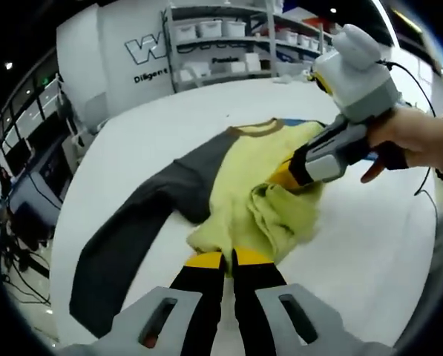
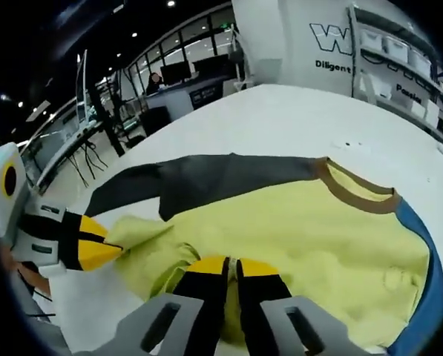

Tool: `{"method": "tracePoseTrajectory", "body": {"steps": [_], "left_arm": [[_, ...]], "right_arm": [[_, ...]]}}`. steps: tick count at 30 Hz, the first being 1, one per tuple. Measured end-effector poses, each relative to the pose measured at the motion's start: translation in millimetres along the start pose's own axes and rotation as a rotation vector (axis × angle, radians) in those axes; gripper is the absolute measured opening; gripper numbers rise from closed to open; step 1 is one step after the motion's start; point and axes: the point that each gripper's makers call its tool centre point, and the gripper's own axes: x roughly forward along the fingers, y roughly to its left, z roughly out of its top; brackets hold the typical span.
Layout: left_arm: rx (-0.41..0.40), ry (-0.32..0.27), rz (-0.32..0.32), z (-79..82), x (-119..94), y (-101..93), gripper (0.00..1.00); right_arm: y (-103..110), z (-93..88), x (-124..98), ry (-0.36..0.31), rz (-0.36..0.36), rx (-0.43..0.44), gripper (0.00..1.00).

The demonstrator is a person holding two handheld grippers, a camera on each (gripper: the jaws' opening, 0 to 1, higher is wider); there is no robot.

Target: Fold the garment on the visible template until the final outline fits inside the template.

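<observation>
A long-sleeved garment lies on the white table. It has a yellow body, a dark grey sleeve stretched toward the near left, a brown collar and a blue sleeve. My left gripper is shut on the yellow hem at the near edge. My right gripper, held by a hand, comes in from the right and is shut on a bunched fold of yellow cloth. In the right gripper view my right gripper pinches the yellow fabric, and the left gripper grips a raised corner at the left.
Shelves with white bins and a white wall with a logo stand beyond the table's far edge. Desks with monitors and cables lie off the table's left side. Bare white tabletop surrounds the garment.
</observation>
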Motion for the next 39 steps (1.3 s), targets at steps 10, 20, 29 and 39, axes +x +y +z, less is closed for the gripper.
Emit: {"method": "tracePoseTrajectory", "body": {"steps": [10,20,29,39], "left_arm": [[0.021,0.002,0.003,0.0,0,-4.2,0.04],[-0.003,-0.01,0.007,0.5,-2,0.4,0.04],[-0.03,-0.027,-0.008,1.8,-2,-2.3,0.04],[-0.013,-0.018,-0.015,0.1,-1,-7.5,0.04]], "right_arm": [[8,25.9,-27,-0.104,0.06,0.114,0.3],[41,5.2,-57,-0.09,0.141,0.016,0.36],[54,-22.4,-53,-0.057,0.165,-0.007,0.33],[61,-30.9,-43,-0.06,0.157,-0.011,0.16]]}}
